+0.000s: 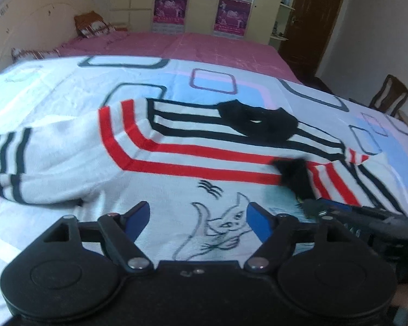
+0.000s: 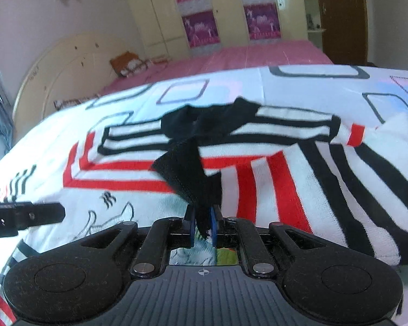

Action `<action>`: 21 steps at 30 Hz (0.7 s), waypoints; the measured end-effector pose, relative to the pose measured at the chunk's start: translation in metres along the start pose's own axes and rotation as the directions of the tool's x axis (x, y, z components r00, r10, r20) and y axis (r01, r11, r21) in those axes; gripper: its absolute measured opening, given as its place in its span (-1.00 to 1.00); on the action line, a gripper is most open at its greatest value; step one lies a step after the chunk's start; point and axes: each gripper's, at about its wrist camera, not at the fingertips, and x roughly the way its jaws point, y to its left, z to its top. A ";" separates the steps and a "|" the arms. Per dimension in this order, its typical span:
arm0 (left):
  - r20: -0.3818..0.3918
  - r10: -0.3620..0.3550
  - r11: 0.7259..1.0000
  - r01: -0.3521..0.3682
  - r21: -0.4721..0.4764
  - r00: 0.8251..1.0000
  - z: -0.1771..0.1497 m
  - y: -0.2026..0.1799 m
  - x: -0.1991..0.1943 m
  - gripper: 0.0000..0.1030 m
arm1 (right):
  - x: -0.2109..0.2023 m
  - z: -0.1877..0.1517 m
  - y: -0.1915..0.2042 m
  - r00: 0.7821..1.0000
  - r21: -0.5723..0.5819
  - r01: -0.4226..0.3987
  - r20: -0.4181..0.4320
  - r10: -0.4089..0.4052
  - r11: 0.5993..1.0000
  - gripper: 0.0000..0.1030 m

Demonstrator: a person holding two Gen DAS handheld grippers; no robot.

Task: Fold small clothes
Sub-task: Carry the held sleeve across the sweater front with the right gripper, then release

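Left claw: the left claw (image 1: 198, 218) stands released, its blue pads (image 1: 138, 218) wide apart with nothing between them, low over the sweater (image 1: 176, 149).
Right claw: the right claw (image 2: 203, 226) is clenched on a black strip (image 2: 189, 174) of the sweater's trim; the strip rises straight ahead of its tips toward the collar (image 2: 204, 121).
Sweater: white with red and black stripes, spread on the patterned sheet (image 1: 231, 81). Its cat drawing (image 1: 220, 225) lies right under and ahead of the left claw; the collar (image 1: 258, 122) is farther ahead and to the right.
Only the left view shows: the sleeve (image 1: 11, 160) with black bands, lying off to the left of the left claw, and a chair (image 1: 389, 95) past the bed's far right corner. The right claw (image 1: 310, 206) enters from the right there, and its tips are blurred.
Only the right view shows: the pinch itself, cloth squeezed between the blue pads (image 2: 213, 225), and a striped flap (image 2: 326, 190) of sweater to the right of that claw. The left claw (image 2: 27, 217) pokes in from the left.
Edges: the sweater's top edge ends short of the pink bedcover (image 2: 244, 57).
Open room: bare sheet lies ahead of both claws beyond the collar, and more pink bed behind it up to the wardrobe (image 2: 204, 8).
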 end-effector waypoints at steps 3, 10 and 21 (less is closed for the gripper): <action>-0.035 -0.070 0.997 0.069 -0.029 0.997 0.001 -0.006 0.010 0.55 | -0.012 -0.001 0.005 1.000 -0.011 0.001 0.030 -0.001 1.000 -0.01; -0.103 -0.188 0.982 0.187 -0.021 0.977 0.002 -0.040 0.047 0.38 | -0.060 -0.015 -0.015 0.982 -0.043 0.172 0.086 -0.168 0.984 0.00; -0.077 -0.253 0.965 0.257 0.044 0.964 0.002 -0.067 0.078 -0.83 | -0.091 -0.041 -0.084 0.933 0.104 0.352 0.046 -0.358 0.930 -0.01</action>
